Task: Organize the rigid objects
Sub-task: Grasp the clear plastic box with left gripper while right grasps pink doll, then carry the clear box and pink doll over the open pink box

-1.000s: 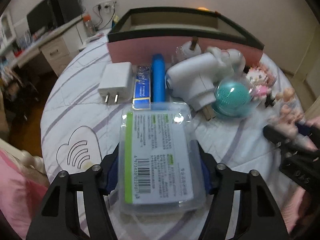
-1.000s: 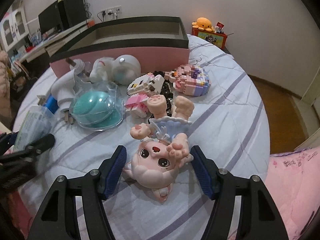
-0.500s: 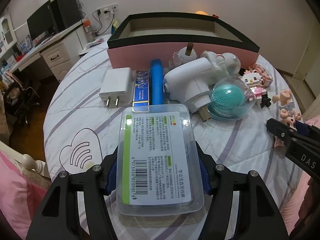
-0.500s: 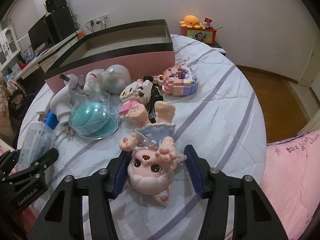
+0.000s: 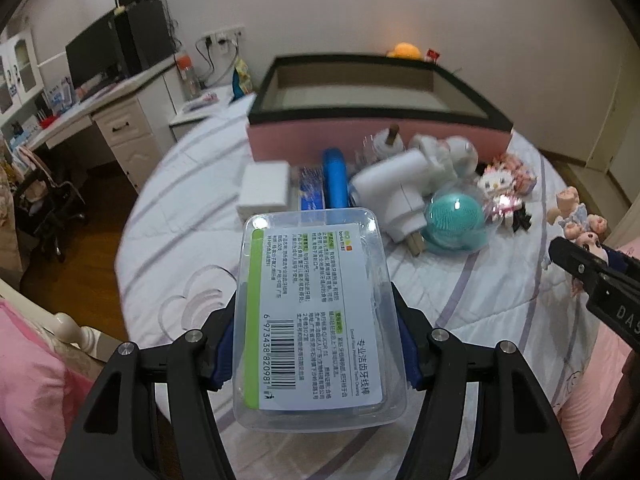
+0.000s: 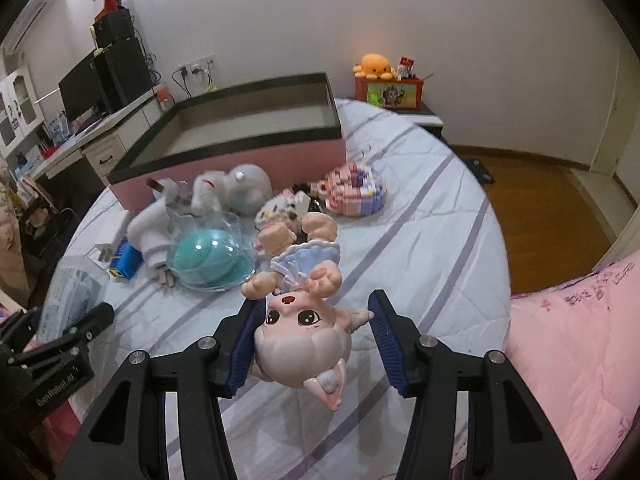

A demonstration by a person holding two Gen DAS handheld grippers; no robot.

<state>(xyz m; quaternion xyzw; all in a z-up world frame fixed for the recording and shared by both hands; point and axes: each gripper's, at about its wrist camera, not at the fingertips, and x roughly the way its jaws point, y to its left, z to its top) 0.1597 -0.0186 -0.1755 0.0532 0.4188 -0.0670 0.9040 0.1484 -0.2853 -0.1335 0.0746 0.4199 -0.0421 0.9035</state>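
my left gripper [image 5: 316, 354] pinching clear floss box [image 5: 316, 316] by its sides — my right gripper [image 6: 312, 340] clamped on pink doll [image 6: 304, 320], head toward me, above striped bedspread [image 6: 420, 248].

The quilt [image 5: 460, 300] is white with lilac stripes and a stitched heart outline; on it the box [image 5: 376, 142] is pink-walled with a black rim and grey-beige inside. In front of the box lie a white charger [image 5: 265, 194], a blue tube [image 5: 335, 178] and a teal brush [image 5: 454, 220] under a clear dome. The clear case [image 5: 316, 320] carries a white label edged in green, the doll [image 6: 300, 320] is peach-pink with a pale-blue dress, and the pads [image 6: 386, 340] are blue.
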